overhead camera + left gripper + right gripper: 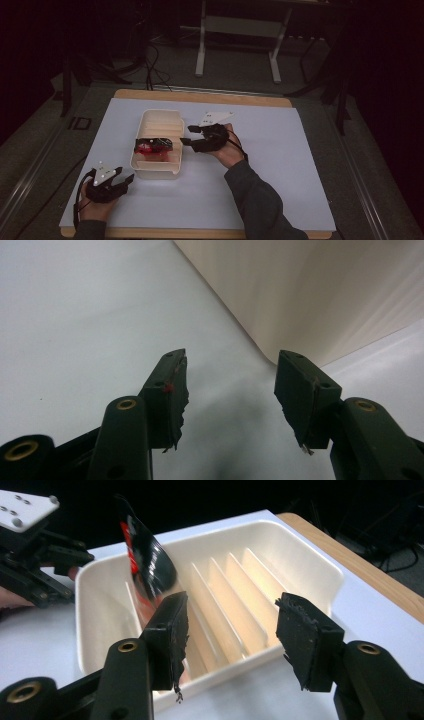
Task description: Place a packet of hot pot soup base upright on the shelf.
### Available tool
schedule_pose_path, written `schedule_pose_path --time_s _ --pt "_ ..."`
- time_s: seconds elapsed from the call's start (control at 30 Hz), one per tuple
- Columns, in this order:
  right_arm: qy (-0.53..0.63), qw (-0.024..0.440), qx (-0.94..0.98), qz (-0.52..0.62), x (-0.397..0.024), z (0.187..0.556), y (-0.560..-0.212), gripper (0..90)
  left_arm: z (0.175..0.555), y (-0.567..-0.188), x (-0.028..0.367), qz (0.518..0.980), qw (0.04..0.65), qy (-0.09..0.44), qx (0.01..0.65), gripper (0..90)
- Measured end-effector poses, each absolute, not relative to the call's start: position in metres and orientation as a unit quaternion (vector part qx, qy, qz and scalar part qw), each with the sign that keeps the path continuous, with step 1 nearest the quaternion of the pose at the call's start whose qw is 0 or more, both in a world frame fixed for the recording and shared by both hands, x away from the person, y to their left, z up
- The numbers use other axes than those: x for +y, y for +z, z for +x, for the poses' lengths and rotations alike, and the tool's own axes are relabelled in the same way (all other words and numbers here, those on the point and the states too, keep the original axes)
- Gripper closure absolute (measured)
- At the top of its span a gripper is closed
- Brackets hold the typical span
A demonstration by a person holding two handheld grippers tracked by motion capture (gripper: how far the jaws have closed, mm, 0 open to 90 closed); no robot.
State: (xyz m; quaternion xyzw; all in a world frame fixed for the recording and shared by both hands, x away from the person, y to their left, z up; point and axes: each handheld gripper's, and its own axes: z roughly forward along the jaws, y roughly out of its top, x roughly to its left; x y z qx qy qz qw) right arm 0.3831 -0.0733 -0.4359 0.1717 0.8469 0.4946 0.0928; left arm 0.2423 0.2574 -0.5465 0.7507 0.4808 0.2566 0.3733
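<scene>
High view: pale mat (280, 165) over wooden table (200, 96), dark room.

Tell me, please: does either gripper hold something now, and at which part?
Nothing is held. The right gripper is open beside the cream rack; the red-black disc stands in it. The left gripper is open too.

The high view looks forward and down from above the person's side, taking in the whole table (280, 150) from afar. The left gripper view sits low and close, facing the white rack (300, 285) toward 1 o'clock. The right gripper view looks along its jaws into that rack (300, 565), close, at 12 o'clock. All three share the rack (160, 120).
</scene>
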Motion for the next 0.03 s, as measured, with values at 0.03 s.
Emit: schedule_pose_path --time_s 0.03 --pt "0.491 0.094 0.847 0.179 -0.0758 0.3837 -0.4368 45.9 0.2424 -0.5464 0.2574 0.751 0.372 0.256 0.482 47.0"
